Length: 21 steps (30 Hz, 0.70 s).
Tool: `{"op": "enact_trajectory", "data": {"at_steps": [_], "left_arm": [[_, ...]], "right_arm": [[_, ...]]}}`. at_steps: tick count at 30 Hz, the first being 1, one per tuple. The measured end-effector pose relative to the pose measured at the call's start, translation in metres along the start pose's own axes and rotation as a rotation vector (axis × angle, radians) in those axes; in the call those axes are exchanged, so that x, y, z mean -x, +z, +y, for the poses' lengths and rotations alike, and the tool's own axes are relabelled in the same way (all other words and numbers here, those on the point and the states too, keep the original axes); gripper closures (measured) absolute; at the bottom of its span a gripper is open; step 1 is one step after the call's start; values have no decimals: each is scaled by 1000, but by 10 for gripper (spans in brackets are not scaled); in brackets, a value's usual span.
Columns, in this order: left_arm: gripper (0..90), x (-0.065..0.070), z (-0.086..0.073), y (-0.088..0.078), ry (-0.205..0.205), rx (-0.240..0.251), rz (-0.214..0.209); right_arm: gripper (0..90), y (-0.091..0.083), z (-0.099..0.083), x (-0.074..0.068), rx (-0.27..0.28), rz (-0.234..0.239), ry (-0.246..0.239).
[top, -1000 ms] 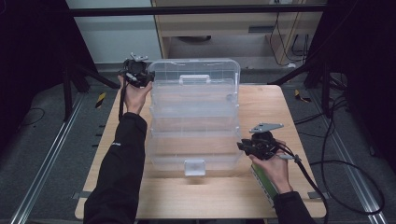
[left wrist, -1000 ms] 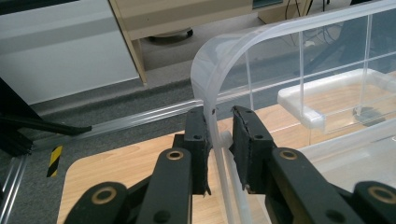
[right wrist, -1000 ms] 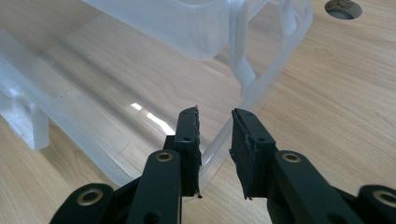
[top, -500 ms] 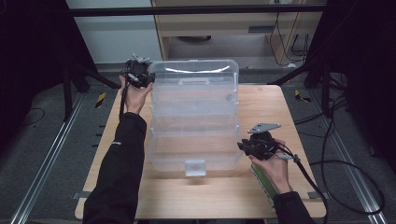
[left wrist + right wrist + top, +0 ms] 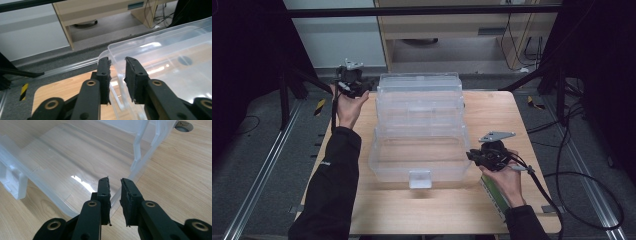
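Note:
A large clear plastic box [image 5: 419, 125] with stepped tiers and a front latch [image 5: 420, 178] stands on the wooden table [image 5: 492, 110]. My left gripper [image 5: 367, 86] is at its far left corner. In the left gripper view the box's rim corner [image 5: 113, 53] lies between the jaws of the left gripper [image 5: 117, 61], which have just been opening; a gap shows beside the rim. My right gripper [image 5: 469, 156] is at the near right side. There the thin clear edge [image 5: 136, 167] runs between the jaws of the right gripper [image 5: 115, 181], which have just been closing, with a narrow gap left.
A green and white object [image 5: 494, 192] lies under the right hand by the table's front edge. Bare wood stretches to the right of the box [image 5: 180, 177]. A wooden cabinet [image 5: 452, 30] stands behind the table, and metal rails [image 5: 267, 165] run along the floor.
The box's far top edge sits lower and looks smaller than before. My left gripper has slid slightly left, off the far corner. The right hand has stayed put.

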<state>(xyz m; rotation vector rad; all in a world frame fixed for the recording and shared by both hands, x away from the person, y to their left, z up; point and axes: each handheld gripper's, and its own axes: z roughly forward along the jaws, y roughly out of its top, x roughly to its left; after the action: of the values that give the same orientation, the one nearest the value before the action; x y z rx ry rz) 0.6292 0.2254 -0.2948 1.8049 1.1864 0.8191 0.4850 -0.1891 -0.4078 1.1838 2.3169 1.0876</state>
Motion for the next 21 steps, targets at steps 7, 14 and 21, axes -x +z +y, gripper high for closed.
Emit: {"op": "enact_trajectory", "data": {"at_steps": [7,14,21], "left_arm": [[646,-1,-25,-43,27,5,-18],[594,0,-59,-86,24,-10,-68],[562,6,-93,-107,37,-13,-117]], "right_arm": [[778,0,0,0,-3,3,6],[777,0,0,1,-4,7,9],[776,0,1,1,-5,8,21]]}}
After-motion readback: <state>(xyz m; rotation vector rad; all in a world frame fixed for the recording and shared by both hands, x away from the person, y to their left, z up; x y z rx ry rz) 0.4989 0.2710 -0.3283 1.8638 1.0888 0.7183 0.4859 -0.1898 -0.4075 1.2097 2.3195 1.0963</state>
